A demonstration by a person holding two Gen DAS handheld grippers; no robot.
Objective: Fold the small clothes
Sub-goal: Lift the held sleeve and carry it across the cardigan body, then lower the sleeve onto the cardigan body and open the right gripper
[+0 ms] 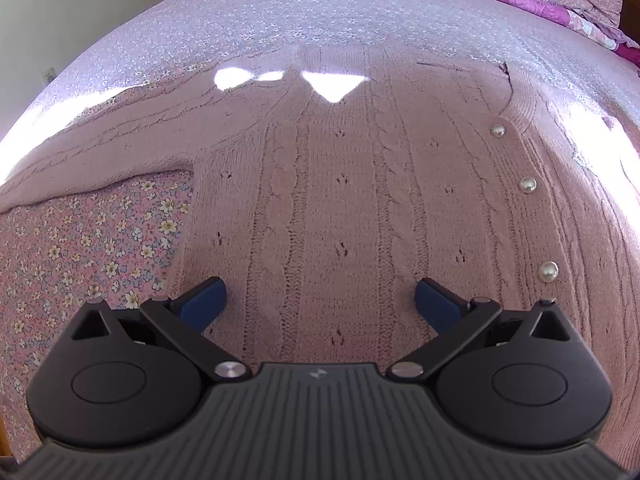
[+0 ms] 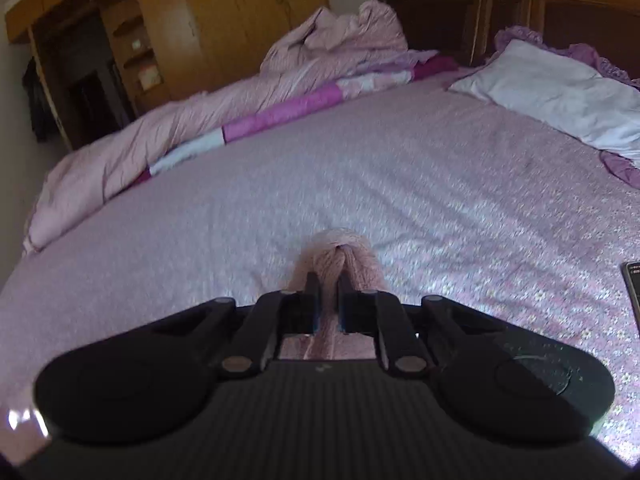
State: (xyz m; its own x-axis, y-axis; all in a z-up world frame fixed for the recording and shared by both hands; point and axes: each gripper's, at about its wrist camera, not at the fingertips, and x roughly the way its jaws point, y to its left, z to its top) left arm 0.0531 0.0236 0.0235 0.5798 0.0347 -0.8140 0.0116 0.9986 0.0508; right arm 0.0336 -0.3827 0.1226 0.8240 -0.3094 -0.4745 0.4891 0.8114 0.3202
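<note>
Your left gripper [image 1: 320, 300] hangs over the pink cable-knit cardigan [image 1: 340, 200], jaws spread wide with nothing between them. That view alone shows the garment laid flat on the floral bedsheet [image 1: 80, 248], one sleeve [image 1: 100, 148] stretched out to the left, and three pearl buttons [image 1: 528, 185] running down its front band (count them: three, all on the right side).

Your right gripper [image 2: 328, 296] is clenched on a bunched fold of the same pink knit, which pokes out past the fingertips. Only this view takes in the room: one white pillow [image 2: 560, 96] by the dark headboard [image 2: 520, 12], one rumpled pink quilt [image 2: 240, 112] along the far edge, a wooden wardrobe [image 2: 224, 20] behind it, and a dark phone-like object [image 2: 632, 288] at the right border, too cropped to identify.
</note>
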